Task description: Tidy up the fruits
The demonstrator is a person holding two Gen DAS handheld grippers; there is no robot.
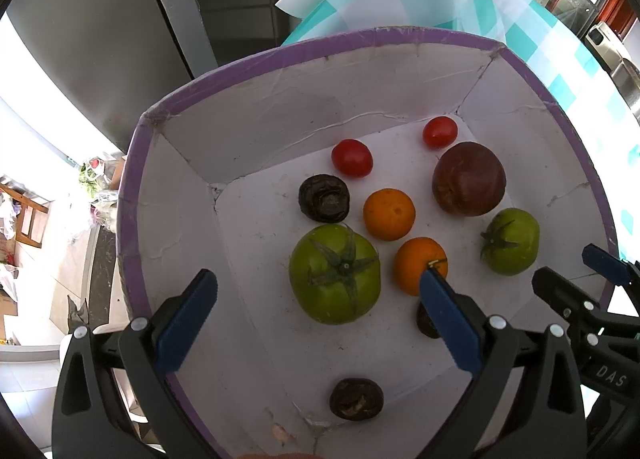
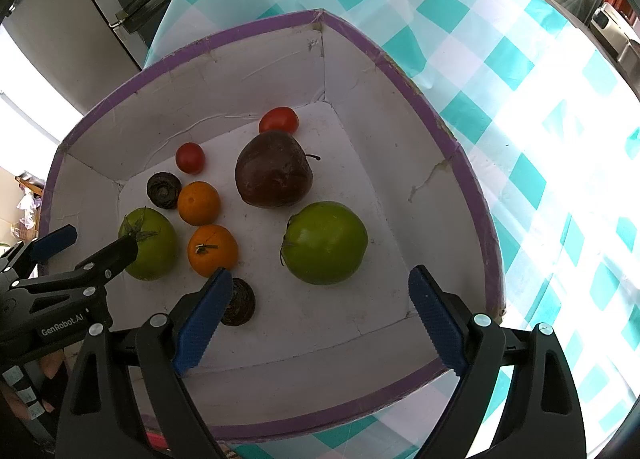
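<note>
While both grippers hung spread and empty above it, a creased white card box (image 2: pixel 400 187) with a purple taped rim sat on a bench under a teal checked cloth (image 2: pixel 520 99). The left gripper (image 1: pixel 320 323) and right gripper (image 2: pixel 320 315) had ribbed blue pads. On the box floor lay two glossy green tomatoes (image 2: pixel 325 242), two round oranges (image 2: pixel 199 203), two small red tomatoes (image 2: pixel 190 157), a dull maroon apple (image 2: pixel 274 169) and three wrinkled dark fruits (image 2: pixel 163 190).

You read "GenRobot.AI" on the black left gripper (image 2: pixel 90 249) body; "DAS" on the black right gripper (image 1: pixel 580 271) body.
</note>
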